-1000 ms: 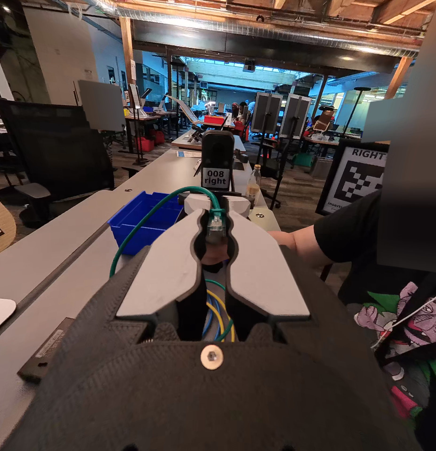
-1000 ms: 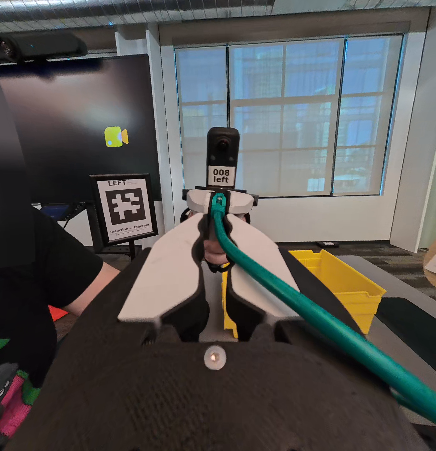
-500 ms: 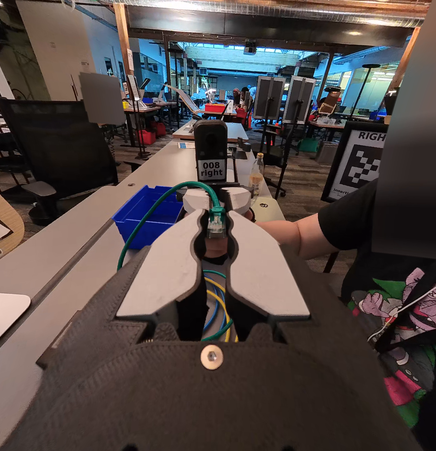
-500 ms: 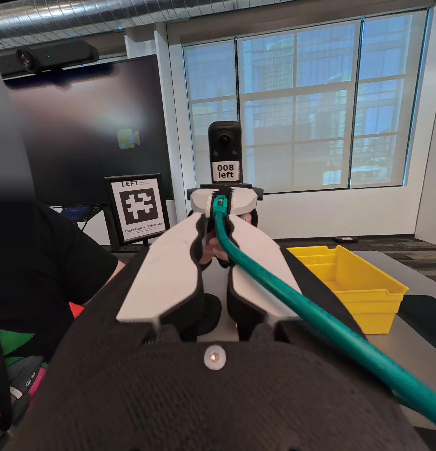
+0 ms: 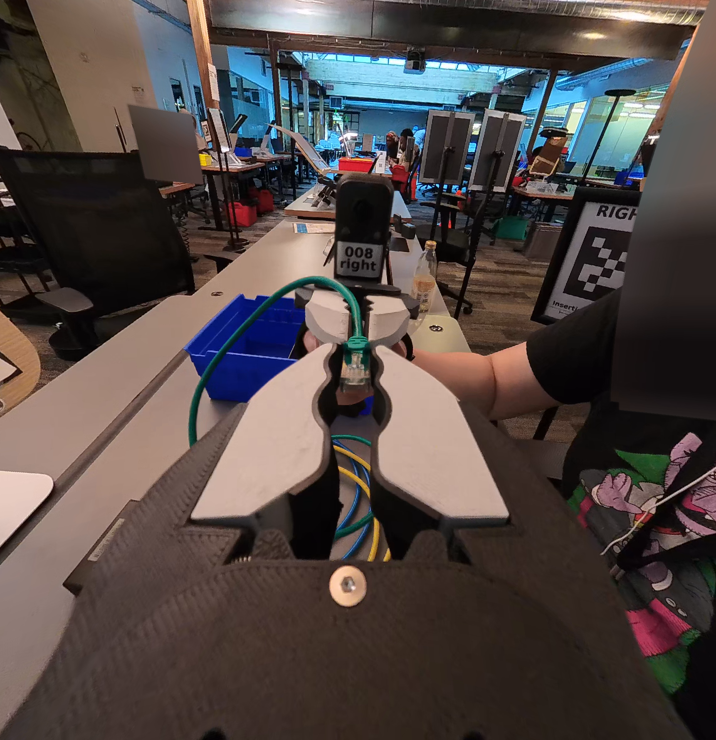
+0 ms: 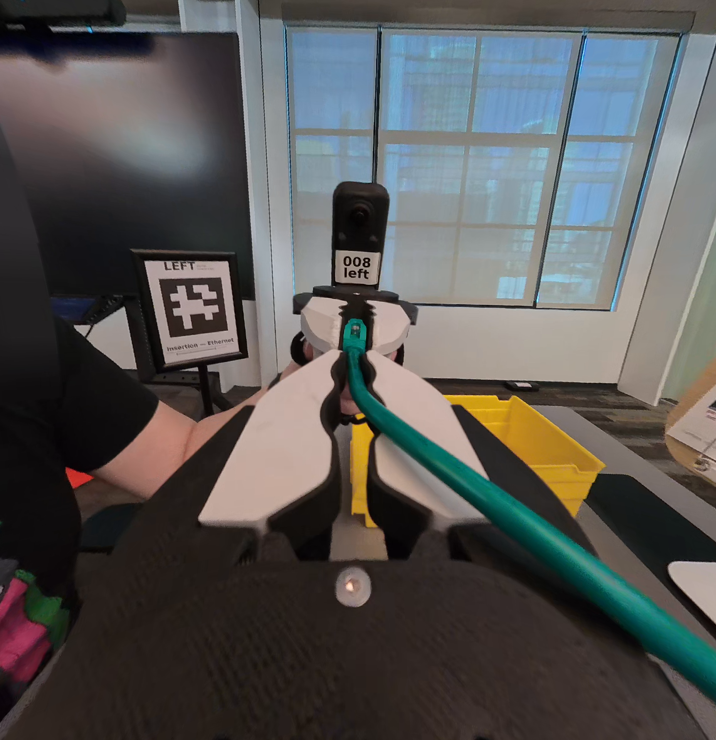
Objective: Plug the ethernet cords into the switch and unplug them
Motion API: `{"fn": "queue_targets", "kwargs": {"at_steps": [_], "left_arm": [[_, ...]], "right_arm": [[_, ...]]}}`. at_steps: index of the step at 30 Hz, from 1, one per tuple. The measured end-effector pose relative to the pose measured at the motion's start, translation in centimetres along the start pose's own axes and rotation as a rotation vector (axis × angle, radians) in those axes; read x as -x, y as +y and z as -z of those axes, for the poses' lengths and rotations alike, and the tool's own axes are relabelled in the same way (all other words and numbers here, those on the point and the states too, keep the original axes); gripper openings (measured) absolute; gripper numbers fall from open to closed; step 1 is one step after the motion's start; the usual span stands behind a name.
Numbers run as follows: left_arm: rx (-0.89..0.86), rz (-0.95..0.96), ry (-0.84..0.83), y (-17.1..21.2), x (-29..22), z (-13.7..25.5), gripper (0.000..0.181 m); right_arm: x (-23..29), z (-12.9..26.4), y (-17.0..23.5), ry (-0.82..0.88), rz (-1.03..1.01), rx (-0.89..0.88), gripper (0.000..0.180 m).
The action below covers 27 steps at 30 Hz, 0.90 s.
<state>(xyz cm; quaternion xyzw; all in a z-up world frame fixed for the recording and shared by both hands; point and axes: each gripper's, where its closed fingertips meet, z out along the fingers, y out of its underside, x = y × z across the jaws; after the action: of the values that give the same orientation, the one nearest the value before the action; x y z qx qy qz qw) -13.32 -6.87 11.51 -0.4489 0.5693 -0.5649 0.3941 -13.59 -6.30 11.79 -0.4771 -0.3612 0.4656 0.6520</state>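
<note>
A green ethernet cord [image 5: 244, 332] is held in the air between my two grippers, which face each other tip to tip. My left gripper [image 5: 354, 354] is shut on its clear plug [image 5: 354, 374], whose contact end points back at the camera. My right gripper [image 6: 350, 362] is shut on the green cord [image 6: 488, 496] just behind the plug's green boot [image 6: 354, 334]. The cord runs off to the lower right. Blue and yellow cords [image 5: 358, 492] lie on the table below my left gripper. A flat black box [image 5: 104, 540], perhaps the switch, lies partly hidden at its left.
A blue bin [image 5: 244, 360] stands on the grey table [image 5: 108, 400] behind the right gripper, with a bottle [image 5: 424, 276] farther back. A yellow bin [image 6: 536, 440] stands behind the left gripper. The person's arm [image 5: 484, 380] reaches in from the side. A white slab's corner [image 6: 700, 592] is near. Both grippers' tips are close together, under 4 cm apart.
Both grippers keep their hold on the green cord. They have drawn a little closer together, and both views have tilted slightly down over the table.
</note>
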Motion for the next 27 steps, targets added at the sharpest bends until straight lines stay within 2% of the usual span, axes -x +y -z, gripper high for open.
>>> {"fn": "queue_targets", "kwargs": {"at_steps": [5, 6, 10, 12, 15, 17, 20, 23, 27], "left_arm": [[-0.003, 0.009, 0.019, 0.1, -0.2, -0.1, 0.012], [-0.008, 0.008, 0.012, 0.1, -0.1, -0.1, 0.019], [-0.117, -0.006, -0.147, -1.1, 2.3, 0.9, 0.046], [-0.089, -0.037, -0.25, -0.3, 4.7, 1.2, 0.041], [0.208, -0.127, -0.427, 4.2, 11.9, 0.5, 0.049], [0.45, -0.036, -0.384, 8.3, 15.7, -0.7, 0.054], [0.703, 0.083, -0.258, 13.1, 18.5, -2.9, 0.043], [0.962, -0.005, -0.259, 17.8, 21.3, -3.6, 0.066], [1.248, -0.038, -0.244, 23.6, 22.9, -2.7, 0.069]], "right_arm": [[0.2, 0.1, 0.1, 0.008, 0.059, 0.029, 0.006], [0.2, 0.1, 0.1, 0.012, 0.075, 0.038, 0.006], [-0.1, 1.5, -2.4, 0.103, 0.209, 0.062, 0.006], [0.1, 3.1, -4.6, 0.146, 0.27, 0.084, 0.006], [0.4, 5.6, -7.6, 0.225, 0.358, 0.091, 0.006], [1.0, 6.8, -9.3, 0.247, 0.382, 0.073, 0.006], [1.6, 8.5, -10.9, 0.292, 0.422, 0.075, 0.004], [2.3, 9.9, -12.1, 0.305, 0.456, 0.066, 0.005], [2.8, 11.0, -13.0, 0.294, 0.448, 0.033, 0.006]]}}
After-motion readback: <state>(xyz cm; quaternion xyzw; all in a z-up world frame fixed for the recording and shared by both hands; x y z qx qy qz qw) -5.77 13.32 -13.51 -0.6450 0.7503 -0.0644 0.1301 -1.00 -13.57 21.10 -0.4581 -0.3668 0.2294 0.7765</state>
